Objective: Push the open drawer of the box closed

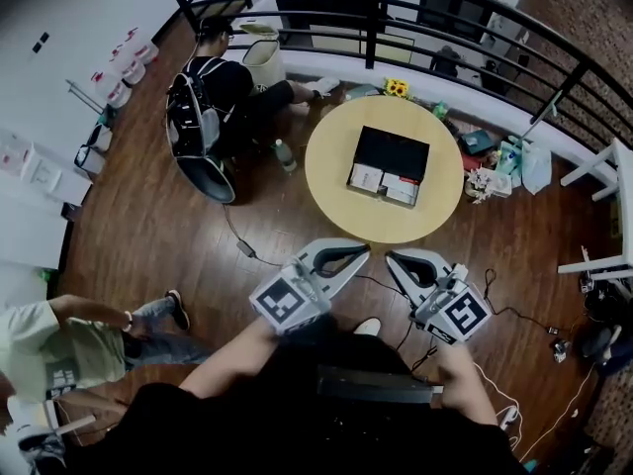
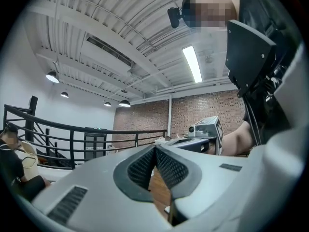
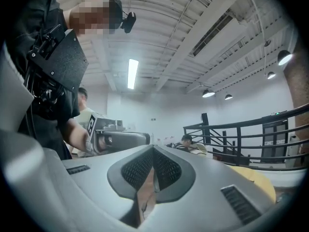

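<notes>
A black box (image 1: 393, 152) lies on the round wooden table (image 1: 331, 166), its drawer (image 1: 383, 183) pulled out toward me with white contents showing. Both grippers hang over the floor just short of the table's near edge, well apart from the box. My left gripper (image 1: 366, 249) is shut and empty; in the left gripper view its tips (image 2: 155, 148) meet against the ceiling and railing. My right gripper (image 1: 390, 257) is also shut and empty, and in the right gripper view its tips (image 3: 153, 148) meet. Each gripper view shows the other gripper beside it and not the box.
A person with a backpack (image 1: 203, 107) crouches on the floor at the table's far left, a bottle (image 1: 285, 155) beside them. Another person (image 1: 69, 339) sits at lower left. A black railing (image 1: 475, 28) curves behind the table. Cables (image 1: 242, 245) and clutter (image 1: 495, 166) lie around it.
</notes>
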Demonstrator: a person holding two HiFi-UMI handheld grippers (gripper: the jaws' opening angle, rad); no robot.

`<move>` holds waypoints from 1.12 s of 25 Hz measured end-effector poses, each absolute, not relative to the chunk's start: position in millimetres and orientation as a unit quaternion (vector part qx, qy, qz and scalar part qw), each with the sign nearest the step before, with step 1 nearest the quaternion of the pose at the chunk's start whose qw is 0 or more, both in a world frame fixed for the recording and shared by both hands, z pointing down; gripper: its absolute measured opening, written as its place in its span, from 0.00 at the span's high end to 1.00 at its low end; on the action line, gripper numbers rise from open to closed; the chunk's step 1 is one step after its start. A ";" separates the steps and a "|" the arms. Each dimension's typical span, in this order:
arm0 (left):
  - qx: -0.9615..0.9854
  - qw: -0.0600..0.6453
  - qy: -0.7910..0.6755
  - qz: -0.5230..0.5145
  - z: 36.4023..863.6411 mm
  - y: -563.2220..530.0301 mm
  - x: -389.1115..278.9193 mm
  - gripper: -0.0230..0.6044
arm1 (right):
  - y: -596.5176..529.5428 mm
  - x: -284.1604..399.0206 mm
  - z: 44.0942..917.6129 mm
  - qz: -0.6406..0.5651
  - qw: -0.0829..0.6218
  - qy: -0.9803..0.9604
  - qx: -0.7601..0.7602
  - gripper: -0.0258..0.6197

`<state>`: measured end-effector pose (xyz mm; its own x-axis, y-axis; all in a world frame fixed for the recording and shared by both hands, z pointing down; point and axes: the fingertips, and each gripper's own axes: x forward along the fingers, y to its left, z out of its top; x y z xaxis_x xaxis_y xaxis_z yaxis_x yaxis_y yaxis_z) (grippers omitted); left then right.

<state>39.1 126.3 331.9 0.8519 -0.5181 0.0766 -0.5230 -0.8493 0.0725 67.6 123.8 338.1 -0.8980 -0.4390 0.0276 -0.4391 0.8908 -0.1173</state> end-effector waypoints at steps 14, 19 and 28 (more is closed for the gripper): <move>0.974 0.050 -0.223 0.012 343.0 49.0 -60.3 0.91 | 50.9 -38.6 352.8 0.068 0.020 -0.960 0.270 0.95; 0.976 0.052 -0.210 0.005 349.0 31.3 -97.4 0.91 | 34.9 -77.2 359.2 0.072 0.026 -0.956 0.283 0.95; 0.981 0.060 -0.185 0.002 350.3 13.5 -122.2 0.91 | 17.4 -98.2 364.1 0.081 0.036 -0.945 0.315 0.95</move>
<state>-122.2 13.5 350.3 0.9313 -0.3634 0.0253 -0.3637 -0.9240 0.1177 -98.2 17.4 364.1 -0.7990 -0.5894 0.1192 -0.6011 0.7885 -0.1301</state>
